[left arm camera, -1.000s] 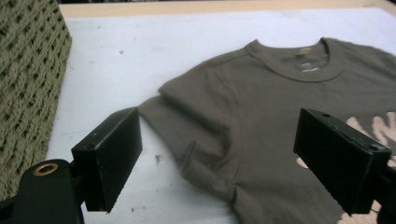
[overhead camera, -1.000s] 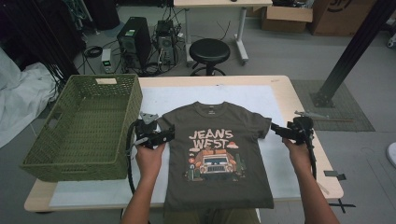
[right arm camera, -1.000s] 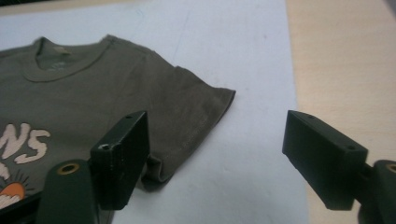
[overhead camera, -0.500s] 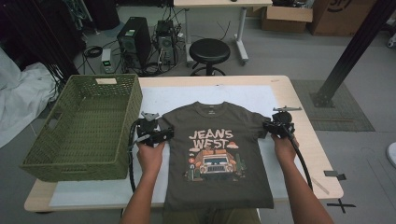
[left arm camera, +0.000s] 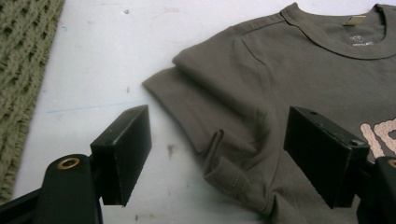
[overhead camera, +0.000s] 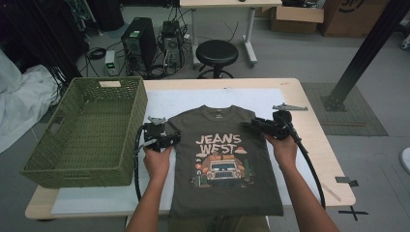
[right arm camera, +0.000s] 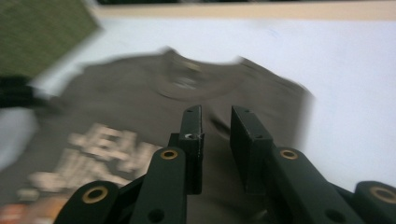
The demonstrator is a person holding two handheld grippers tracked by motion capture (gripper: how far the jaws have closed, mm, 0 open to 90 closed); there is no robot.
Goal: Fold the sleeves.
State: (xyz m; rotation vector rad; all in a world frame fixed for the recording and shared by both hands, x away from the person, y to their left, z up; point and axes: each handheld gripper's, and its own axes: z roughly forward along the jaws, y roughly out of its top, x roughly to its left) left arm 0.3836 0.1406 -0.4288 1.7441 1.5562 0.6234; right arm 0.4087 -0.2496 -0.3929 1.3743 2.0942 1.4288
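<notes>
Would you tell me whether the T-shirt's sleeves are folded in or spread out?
Both folded in. The T-shirt lies flat as a narrow rectangle, and the left gripper view shows its sleeve doubled over the body.

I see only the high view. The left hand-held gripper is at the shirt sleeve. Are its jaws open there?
Observer: Yes. The left hand-held gripper is open, its jaws just closing slightly. The sleeve lies between them, untouched.
Operator: Is the sleeve flat?
Observer: No, its hem is bunched into a fold.
Operator: And the right one?
Observer: The right hand-held gripper shows a narrow gap, its jaws just opening, with nothing gripped between them.
</notes>
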